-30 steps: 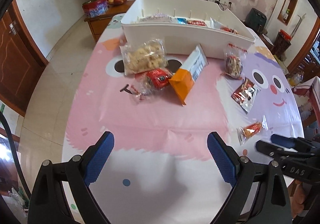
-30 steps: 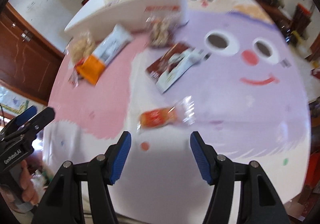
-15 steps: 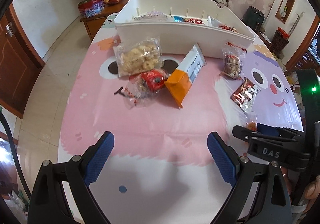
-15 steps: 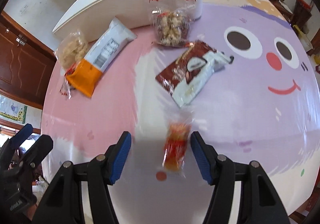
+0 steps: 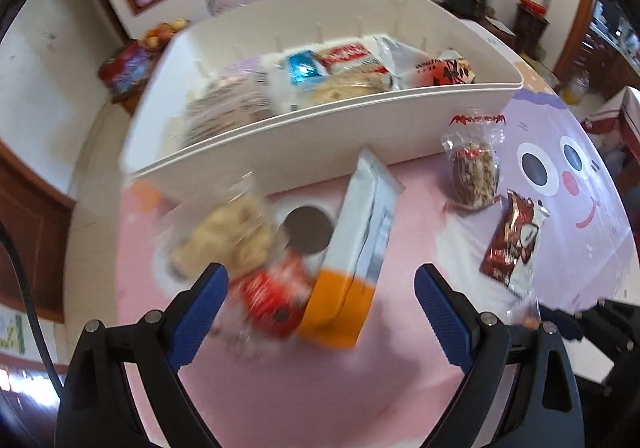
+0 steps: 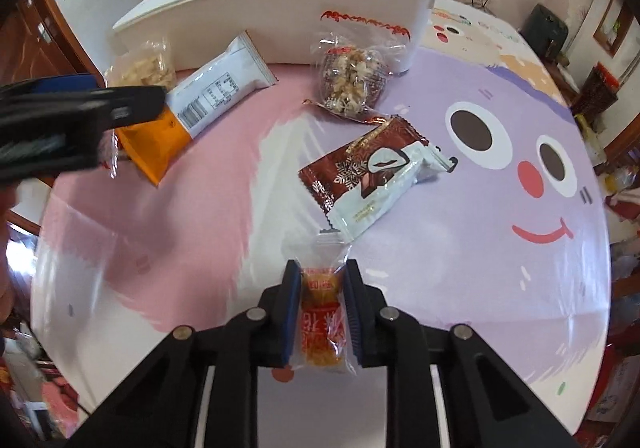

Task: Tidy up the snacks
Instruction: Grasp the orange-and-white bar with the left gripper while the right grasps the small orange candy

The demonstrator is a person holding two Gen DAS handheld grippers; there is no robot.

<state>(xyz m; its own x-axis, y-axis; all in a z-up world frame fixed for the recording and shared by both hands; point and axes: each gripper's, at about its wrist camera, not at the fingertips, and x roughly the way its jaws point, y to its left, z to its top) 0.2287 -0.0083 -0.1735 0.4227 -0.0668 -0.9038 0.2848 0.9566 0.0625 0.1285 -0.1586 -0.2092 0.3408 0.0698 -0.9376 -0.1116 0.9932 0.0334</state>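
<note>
**Right wrist view: small packet gripped, box lies ahead**

Right wrist view shows our right gripper (image 6: 322, 310) nearest to us, and its jaws have just been closing on a small orange packet (image 6: 323, 322). The pads press the packet from both sides. Its long axis runs along the fingers, pointing away from us, and its clear top end sticks out past the fingertips. It rests on the table (image 6: 460, 288), or only just above it; we cannot tell which.

A little farther lies a brown-and-white packet (image 6: 374, 178), just ahead and slightly to the right. Beyond it is a clear nut bag (image 6: 352, 82), touching the white box (image 6: 280, 20) at the far edge.

Our left gripper (image 5: 320, 298) is wide open and holds nothing. It hangs over the red packet (image 5: 274, 300) and the orange-and-white bag (image 5: 356, 244), whose long axis also points toward the box.

We judge the next move carries the gripped packet straight ahead and up over the near wall of the box, which already holds several snacks. The right hand is the nearer one for this.
</note>
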